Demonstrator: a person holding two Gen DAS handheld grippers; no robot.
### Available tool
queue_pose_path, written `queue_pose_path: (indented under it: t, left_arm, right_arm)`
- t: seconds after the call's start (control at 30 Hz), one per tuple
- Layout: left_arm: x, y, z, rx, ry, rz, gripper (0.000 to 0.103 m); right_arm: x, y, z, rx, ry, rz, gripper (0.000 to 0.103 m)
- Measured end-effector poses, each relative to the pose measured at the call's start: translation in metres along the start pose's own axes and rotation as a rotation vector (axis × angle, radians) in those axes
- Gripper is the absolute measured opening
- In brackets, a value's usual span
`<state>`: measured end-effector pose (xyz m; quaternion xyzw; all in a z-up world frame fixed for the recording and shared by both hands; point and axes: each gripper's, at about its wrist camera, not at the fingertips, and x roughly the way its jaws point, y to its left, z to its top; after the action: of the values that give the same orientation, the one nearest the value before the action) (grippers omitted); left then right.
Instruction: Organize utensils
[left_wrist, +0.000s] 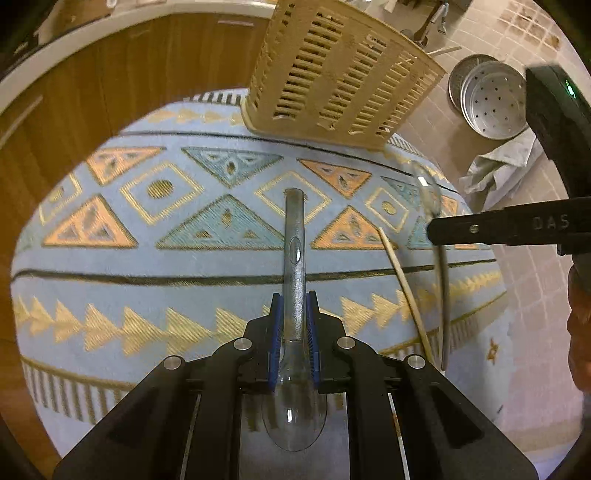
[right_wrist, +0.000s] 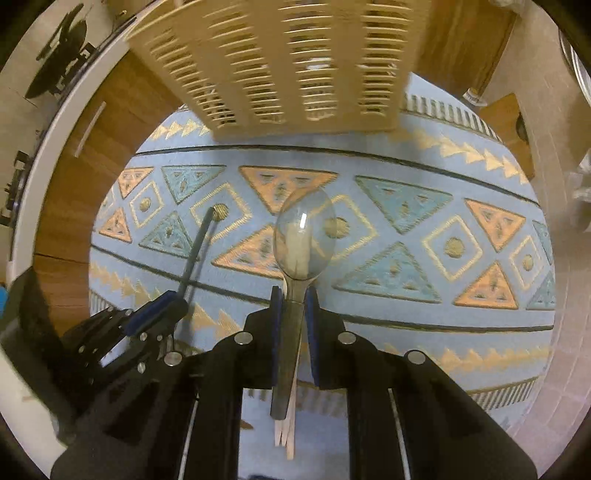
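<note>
My left gripper (left_wrist: 294, 299) is shut on a clear plastic spoon (left_wrist: 294, 236). Its handle points forward over the mat and its bowl lies back toward the camera. My right gripper (right_wrist: 293, 295) is shut on the neck of a second clear spoon (right_wrist: 304, 236), bowl forward. In the left wrist view this gripper (left_wrist: 432, 230) comes in from the right, with its spoon (left_wrist: 428, 188) standing steeply over the mat. Wooden chopsticks (right_wrist: 290, 428) lie under that spoon; I cannot tell whether they are gripped. The beige slotted utensil basket (left_wrist: 332, 77) stands at the mat's far edge.
A blue patterned mat (left_wrist: 147, 266) covers the floor in front of wooden cabinets (left_wrist: 92, 92). On the tiles to the right sit a metal steamer insert (left_wrist: 491, 103) and a crumpled cloth (left_wrist: 498, 166). The left gripper (right_wrist: 159, 314) shows at lower left in the right wrist view.
</note>
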<state>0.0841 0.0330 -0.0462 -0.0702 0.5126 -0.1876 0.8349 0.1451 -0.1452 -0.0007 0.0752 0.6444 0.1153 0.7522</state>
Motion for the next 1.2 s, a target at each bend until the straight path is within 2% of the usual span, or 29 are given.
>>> queue_pose_path:
  t: [0.13,0.27,0.3,0.37,0.4,0.47,0.53,0.6,0.67,0.77,0.83,0.9,1.03,1.2]
  left_arm:
    - [0.003,-0.002,0.000,-0.034,0.013,-0.015,0.011]
    - [0.004,-0.005,0.001,-0.034,0.019,0.004,0.011]
    - [0.004,-0.005,0.001,-0.034,0.022,0.007,0.011]
    - [0.005,-0.007,0.002,-0.028,0.029,0.019,0.011]
    - [0.005,-0.008,0.002,-0.022,0.032,0.025,0.011]
    - [0.005,-0.010,0.003,-0.009,0.036,0.039,0.011]
    - [0.007,-0.013,0.004,0.004,0.037,0.056,0.011]
    - [0.007,-0.015,0.004,0.014,0.037,0.067,0.011]
    - [0.007,-0.016,0.004,0.019,0.037,0.072,0.011]
    - [0.007,-0.015,0.005,0.017,0.038,0.071,0.011]
    - [0.006,-0.015,0.004,0.017,0.037,0.072,0.011]
    - [0.006,-0.015,0.004,0.019,0.035,0.075,0.011]
    - [0.007,-0.014,0.005,0.027,0.032,0.078,0.011]
    - [0.008,-0.015,0.006,0.025,0.036,0.082,0.011]
  right_arm:
    - [0.011,-0.031,-0.005,-0.013,0.065,0.002,0.011]
    - [0.011,-0.050,-0.002,-0.046,0.046,-0.036,0.011]
    - [0.012,-0.055,-0.002,-0.022,0.051,-0.008,0.011]
    - [0.013,-0.069,0.002,0.037,0.093,0.124,0.011]
    - [0.013,-0.075,0.003,0.038,0.108,0.147,0.011]
    - [0.011,-0.085,0.005,0.013,0.098,0.076,0.011]
    - [0.005,-0.097,0.005,0.023,0.042,-0.005,0.011]
    - [0.000,-0.107,0.006,0.012,0.021,0.048,0.012]
    - [-0.007,-0.114,0.006,0.009,0.000,0.058,0.012]
    - [-0.020,-0.115,0.000,-0.038,-0.054,-0.056,0.012]
    - [-0.021,-0.116,-0.003,-0.032,-0.038,-0.035,0.014]
    - [-0.018,-0.114,-0.007,-0.049,-0.013,-0.014,0.023]
    - [-0.012,-0.095,-0.012,-0.158,-0.017,-0.089,0.026]
    - [0.010,-0.079,-0.006,-0.196,0.011,-0.138,0.026]
